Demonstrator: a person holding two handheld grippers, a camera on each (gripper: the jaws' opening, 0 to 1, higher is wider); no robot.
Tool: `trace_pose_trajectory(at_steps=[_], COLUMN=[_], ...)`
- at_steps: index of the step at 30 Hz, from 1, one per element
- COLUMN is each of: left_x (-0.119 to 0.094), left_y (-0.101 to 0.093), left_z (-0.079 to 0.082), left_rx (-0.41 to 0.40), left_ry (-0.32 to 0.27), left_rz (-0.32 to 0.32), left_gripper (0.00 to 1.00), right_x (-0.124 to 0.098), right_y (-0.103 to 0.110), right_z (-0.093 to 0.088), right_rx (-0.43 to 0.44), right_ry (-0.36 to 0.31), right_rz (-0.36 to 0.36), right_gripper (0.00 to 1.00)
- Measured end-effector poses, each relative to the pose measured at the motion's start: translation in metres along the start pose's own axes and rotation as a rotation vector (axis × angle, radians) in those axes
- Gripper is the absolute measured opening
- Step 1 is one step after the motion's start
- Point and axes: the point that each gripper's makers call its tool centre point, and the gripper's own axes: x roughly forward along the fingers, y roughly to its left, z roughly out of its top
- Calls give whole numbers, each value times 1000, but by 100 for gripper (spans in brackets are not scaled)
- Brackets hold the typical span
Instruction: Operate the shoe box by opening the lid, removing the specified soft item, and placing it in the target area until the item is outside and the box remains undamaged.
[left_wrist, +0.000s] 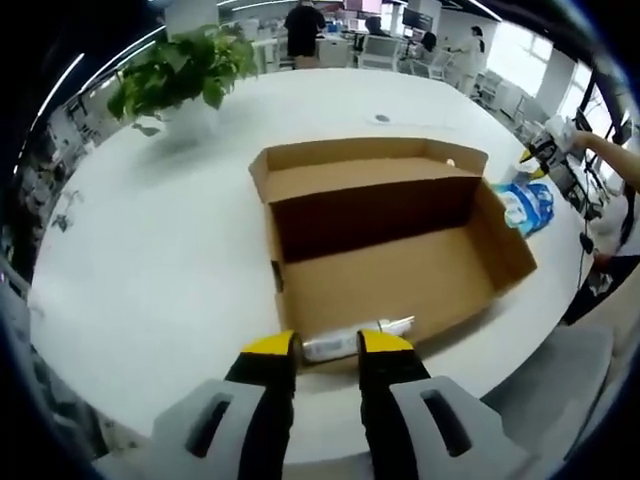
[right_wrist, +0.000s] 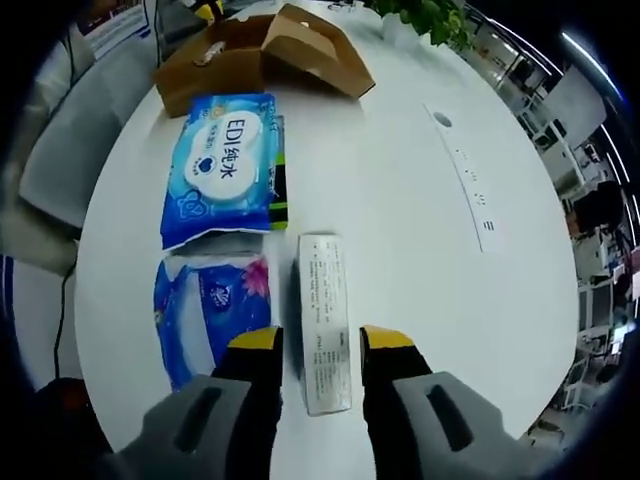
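Shoebox (left_wrist: 400, 250) sits lid-open mid-table, cardboard, looks empty inside. L gripper (left_wrist: 328, 345) is released, jaws apart either side of a white tube (left_wrist: 355, 340) lying at the box's near edge; inside or outside the wall, can't tell. R gripper (right_wrist: 320, 340) also released, straddling a white carton (right_wrist: 323, 320) beside two blue wipe packs (right_wrist: 222, 165).

Risks: L closing low could pinch or crumple the box wall w/ the tube. R could nudge the carton off the table edge.

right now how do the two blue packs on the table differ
The upper pack is lighter blue, bears large white lettering and looks full and flat. The lower pack is darker blue with a pink flower and looks crumpled. The lower pack lies beside the white carton. Both are soft packs on the table.
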Motion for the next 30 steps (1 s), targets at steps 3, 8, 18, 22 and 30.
trace_pose_trajectory(at_steps=[3,8,18,22,30], left_x=[-1,-1,6,10,21], left_y=[-1,-3,-13,-15,-22], left_z=[4,10,18,20,23], left_rx=[34,113,345,407,538], left_ry=[-4,7,50,68,124], left_rz=[-11,-34,-103,-128,-189], left_gripper=[25,26,34,37,41], right_x=[-5,-14,-35,-42,-57], right_y=[-2,-3,8,16,34], right_z=[3,10,32,39,46], right_rx=[28,108,214,246,323], right_ry=[-8,-30,-100,-125,-158], right_rz=[-24,-60,-120,-136,-178], right_gripper=[35,43,60,65,76])
